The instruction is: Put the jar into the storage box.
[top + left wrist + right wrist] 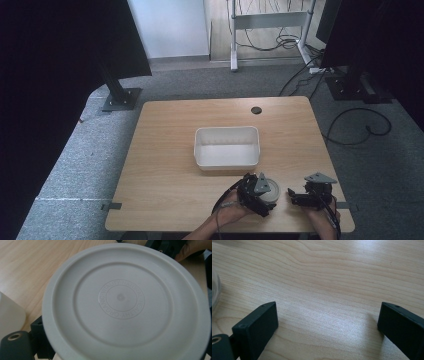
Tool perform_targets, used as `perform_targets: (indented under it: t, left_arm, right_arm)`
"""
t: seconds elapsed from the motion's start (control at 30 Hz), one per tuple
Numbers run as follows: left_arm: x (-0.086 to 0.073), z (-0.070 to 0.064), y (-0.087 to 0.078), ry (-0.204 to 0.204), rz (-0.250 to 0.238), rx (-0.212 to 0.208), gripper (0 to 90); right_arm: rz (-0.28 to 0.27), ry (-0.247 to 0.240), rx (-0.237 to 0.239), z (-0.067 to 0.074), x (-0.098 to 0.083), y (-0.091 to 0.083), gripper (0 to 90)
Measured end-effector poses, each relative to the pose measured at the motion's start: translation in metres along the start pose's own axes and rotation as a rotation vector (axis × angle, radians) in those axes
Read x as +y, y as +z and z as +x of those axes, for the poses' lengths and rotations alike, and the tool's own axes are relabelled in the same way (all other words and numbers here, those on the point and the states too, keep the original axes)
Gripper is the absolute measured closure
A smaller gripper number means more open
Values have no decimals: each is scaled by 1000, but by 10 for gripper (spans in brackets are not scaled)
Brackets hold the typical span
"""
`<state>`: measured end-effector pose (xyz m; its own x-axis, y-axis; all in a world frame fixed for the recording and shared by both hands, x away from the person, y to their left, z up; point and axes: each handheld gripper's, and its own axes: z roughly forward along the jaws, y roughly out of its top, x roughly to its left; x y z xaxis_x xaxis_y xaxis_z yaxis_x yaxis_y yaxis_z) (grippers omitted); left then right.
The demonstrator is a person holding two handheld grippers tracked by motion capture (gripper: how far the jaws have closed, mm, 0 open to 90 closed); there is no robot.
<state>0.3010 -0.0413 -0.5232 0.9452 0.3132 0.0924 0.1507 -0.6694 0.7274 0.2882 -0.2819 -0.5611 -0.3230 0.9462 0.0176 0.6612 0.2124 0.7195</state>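
Just in front of the white plastic tub (227, 146), the left gripper (256, 194) appears clamped on a round grey plastic lid (125, 302), seemingly light, stiff and smooth, best pinched at its raised rim, while beside it the right gripper (328, 322) rests spread and empty on the table (165, 150).

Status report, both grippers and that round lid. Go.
Left gripper around round grey lid, grip unconfirmed. Right gripper open, empty, over bare table. White bin beyond, apart. Nothing in the way.
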Motion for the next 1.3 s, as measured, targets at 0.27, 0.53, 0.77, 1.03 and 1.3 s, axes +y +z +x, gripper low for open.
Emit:
perform_targets:
  t: [0.27,0.53,0.77,1.03,1.3]
  left_arm:
    - [4,3,-8,-21,-17,-1,101]
    - [7,9,-17,-23,-21,11,101]
    - [8,16,-25,-28,-16,33,101]
    - [4,25,-34,-43,-18,61,101]
    - [-1,37,-44,-65,-21,91,101]
  right_arm:
    - [0,0,0,0,0,0,28]
    - [0,0,0,0,0,0,28]
    - [0,-1,1,0,0,0,28]
    - [0,-3,3,0,0,0,28]
    - [0,-3,3,0,0,0,28]
